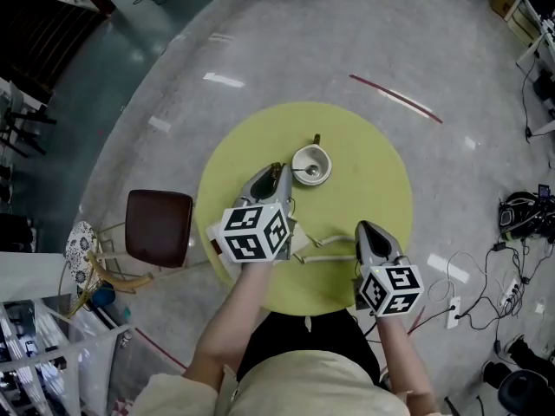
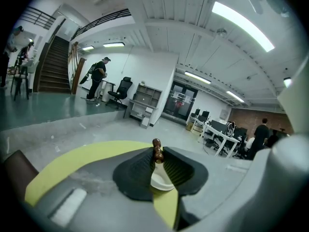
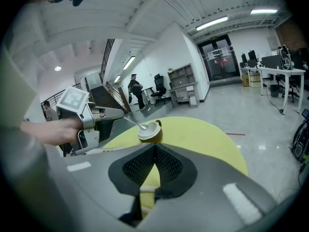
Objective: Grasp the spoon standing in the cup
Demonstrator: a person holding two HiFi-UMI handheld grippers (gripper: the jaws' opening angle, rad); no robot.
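Observation:
A white cup (image 1: 312,165) with a brown outside and a brown handle stands on the round yellow table (image 1: 373,163). A metal spoon (image 1: 305,172) has its bowl in the cup and leans left. My left gripper (image 1: 284,173) sits just left of the cup. In the right gripper view, the spoon (image 3: 137,124) runs from the cup (image 3: 149,129) up into the left gripper (image 3: 124,116), which is shut on its handle. The left gripper view shows the jaws (image 2: 155,161) nearly closed, with the cup (image 2: 161,180) right behind them. My right gripper (image 1: 362,228) rests shut and empty near the table's front.
A white cord (image 1: 328,241) lies on the table between the two grippers. A brown chair (image 1: 160,226) stands at the table's left. Black cables and gear (image 1: 520,215) lie on the floor at the right. People stand far off in the hall.

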